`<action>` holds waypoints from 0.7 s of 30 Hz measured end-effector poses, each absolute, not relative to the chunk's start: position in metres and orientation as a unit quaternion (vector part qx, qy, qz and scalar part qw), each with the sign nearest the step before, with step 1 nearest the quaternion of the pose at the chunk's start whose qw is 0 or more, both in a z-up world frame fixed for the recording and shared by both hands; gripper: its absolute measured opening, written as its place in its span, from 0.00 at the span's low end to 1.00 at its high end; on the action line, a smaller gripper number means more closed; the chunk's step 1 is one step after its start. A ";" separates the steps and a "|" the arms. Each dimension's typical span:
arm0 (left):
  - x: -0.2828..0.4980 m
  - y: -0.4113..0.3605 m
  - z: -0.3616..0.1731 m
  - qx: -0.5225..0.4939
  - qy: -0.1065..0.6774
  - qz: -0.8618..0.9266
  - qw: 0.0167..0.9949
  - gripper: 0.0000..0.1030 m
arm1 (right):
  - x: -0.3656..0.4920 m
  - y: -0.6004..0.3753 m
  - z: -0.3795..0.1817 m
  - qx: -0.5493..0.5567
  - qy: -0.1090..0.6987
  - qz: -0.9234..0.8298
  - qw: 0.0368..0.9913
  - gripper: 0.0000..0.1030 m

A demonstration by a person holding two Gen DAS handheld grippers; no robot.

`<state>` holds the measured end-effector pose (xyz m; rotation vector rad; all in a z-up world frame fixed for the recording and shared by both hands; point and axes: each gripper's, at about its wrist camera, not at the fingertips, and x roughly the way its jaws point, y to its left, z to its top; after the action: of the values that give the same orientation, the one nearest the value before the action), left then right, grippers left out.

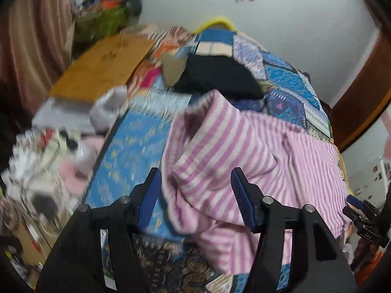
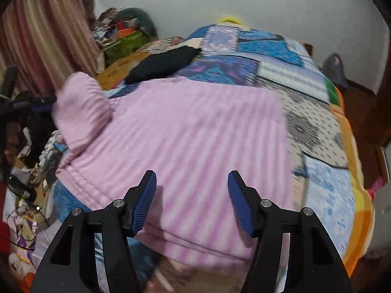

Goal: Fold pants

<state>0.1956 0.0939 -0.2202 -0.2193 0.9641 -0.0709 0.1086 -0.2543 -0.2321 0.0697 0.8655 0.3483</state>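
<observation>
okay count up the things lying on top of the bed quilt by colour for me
Pink-and-white striped: 1, the pants
Black: 1, a dark bundle of cloth
Total: 2
Both grippers, left and right, hang open over the pants.

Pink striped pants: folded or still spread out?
Partly folded: the pink striped pants lie mostly flat on the quilt, one end bunched and turned over at left.
</observation>
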 end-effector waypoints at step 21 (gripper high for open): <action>0.180 0.105 -0.303 -0.197 0.513 -0.103 0.829 0.31 | 0.138 -0.126 -0.228 -0.040 0.415 0.281 0.864 0.55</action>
<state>0.1803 0.1055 -0.3032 -0.4177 1.0892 -0.2186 0.1379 -0.1260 -0.2281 -0.0841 0.8703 0.5880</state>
